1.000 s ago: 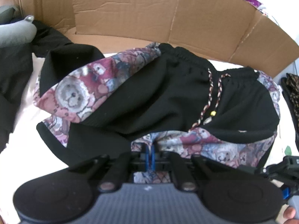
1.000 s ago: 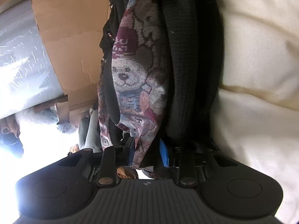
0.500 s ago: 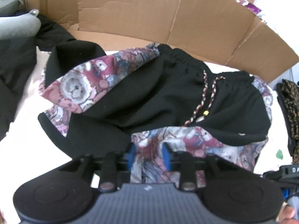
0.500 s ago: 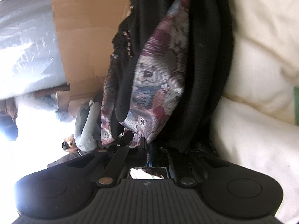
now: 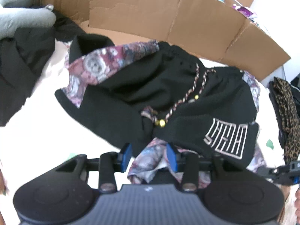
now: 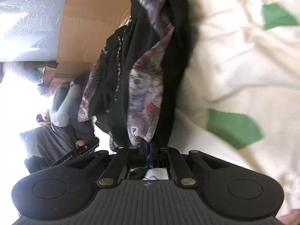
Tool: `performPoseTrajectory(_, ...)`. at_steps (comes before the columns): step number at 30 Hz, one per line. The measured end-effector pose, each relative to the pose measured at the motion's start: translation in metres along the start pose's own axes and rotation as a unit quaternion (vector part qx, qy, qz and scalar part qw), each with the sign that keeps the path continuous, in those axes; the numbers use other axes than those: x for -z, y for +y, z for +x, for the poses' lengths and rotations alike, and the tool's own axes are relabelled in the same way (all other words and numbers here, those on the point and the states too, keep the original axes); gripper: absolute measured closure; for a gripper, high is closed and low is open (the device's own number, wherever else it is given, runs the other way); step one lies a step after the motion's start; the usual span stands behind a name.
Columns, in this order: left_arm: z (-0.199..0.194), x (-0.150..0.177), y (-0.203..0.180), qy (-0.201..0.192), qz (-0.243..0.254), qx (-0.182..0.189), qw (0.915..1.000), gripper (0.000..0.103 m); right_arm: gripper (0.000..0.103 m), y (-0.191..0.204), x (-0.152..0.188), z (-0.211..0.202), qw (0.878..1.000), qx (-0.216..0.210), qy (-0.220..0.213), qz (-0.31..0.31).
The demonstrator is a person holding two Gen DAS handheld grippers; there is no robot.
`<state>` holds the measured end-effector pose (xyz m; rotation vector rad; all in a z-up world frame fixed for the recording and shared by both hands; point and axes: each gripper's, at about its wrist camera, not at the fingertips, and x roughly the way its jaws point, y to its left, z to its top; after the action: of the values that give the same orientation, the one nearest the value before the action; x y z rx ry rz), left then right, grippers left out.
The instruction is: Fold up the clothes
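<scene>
One pair of shorts (image 5: 165,97): black knit with bear-print patterned panels, one twisted drawstring (image 5: 189,95) with yellow beads at its ends, one white block-letter logo (image 5: 226,138) on the near right leg; letters not readable. It lies bunched on a cream bedsheet (image 5: 37,136) with green patches, in front of a cardboard wall (image 5: 159,15). Left tool (image 5: 149,154): blue pads spread wide, a loose fold of patterned hem sits between them, not pinched. Right tool (image 6: 148,150): pads nearly together, clamped on the hem edge of the shorts (image 6: 144,86), fabric running straight away from the tips; this view is rolled sideways, sheet (image 6: 234,65) on its right, cardboard (image 6: 90,18) upper left. Right tool also shows in the left view at the lower right edge (image 5: 281,172), cut off by the frame, pads hidden there. Two grippers total, two views. Around: one pile of black clothing (image 5: 22,65) at far left with one grey garment (image 5: 24,22) on top; one leopard-print item (image 5: 285,112) at far right, partly cut off. Left view is motion-blurred, print detail soft. Left leg of the shorts is folded over itself, so its hem is partly hidden. Bright blown-out area at the right view's left side, contents hard to make out. A bit of a person's hand (image 5: 297,202) at the left view's lower right corner.
</scene>
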<state>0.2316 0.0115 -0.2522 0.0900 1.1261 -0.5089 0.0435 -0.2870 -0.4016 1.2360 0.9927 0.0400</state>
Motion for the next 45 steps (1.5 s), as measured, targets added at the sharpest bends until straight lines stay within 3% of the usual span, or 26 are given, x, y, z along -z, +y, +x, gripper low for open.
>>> performPoseTrajectory(16, 0.007, 0.053, -0.011, 0.047, 0.008, 0.007, 0.9989, 0.059, 0.103, -0.02, -0.003, -0.101, 0.993, 0.098, -0.014, -0.063)
performPoseTrajectory(22, 0.018, 0.06, -0.021, 0.061, 0.022, 0.023, 0.9976, 0.059, 0.103, -0.007, -0.02, -0.115, 0.985, 0.146, -0.027, -0.093)
performPoseTrajectory(29, 0.037, 0.062, -0.024, 0.072, 0.031, 0.008, 0.9969, 0.059, 0.102, -0.031, -0.028, -0.107, 0.986, 0.149, -0.023, -0.074)
performPoseTrajectory(32, 0.044, 0.064, -0.022, 0.085, 0.041, 0.015, 0.9954, 0.059, 0.091, -0.042, -0.018, -0.097, 0.988, 0.136, -0.015, -0.066)
performPoseTrajectory(34, 0.046, 0.066, -0.022, 0.092, 0.051, 0.022, 0.9943, 0.063, 0.068, -0.048, -0.011, -0.093, 0.989, 0.135, -0.013, -0.066)
performPoseTrajectory(35, 0.046, 0.067, -0.022, 0.093, 0.057, 0.022, 0.9938, 0.067, 0.065, -0.049, -0.007, -0.091, 0.988, 0.137, -0.012, -0.07)
performPoseTrajectory(37, 0.046, 0.07, -0.023, 0.096, 0.071, 0.014, 0.9928, 0.096, 0.065, -0.052, 0.0, -0.088, 0.987, 0.142, -0.009, -0.077)
performPoseTrajectory(45, 0.021, 0.071, -0.001, 0.082, 0.063, 0.009, 0.9946, 0.098, 0.065, -0.055, 0.021, -0.071, 0.987, 0.133, 0.009, -0.093)
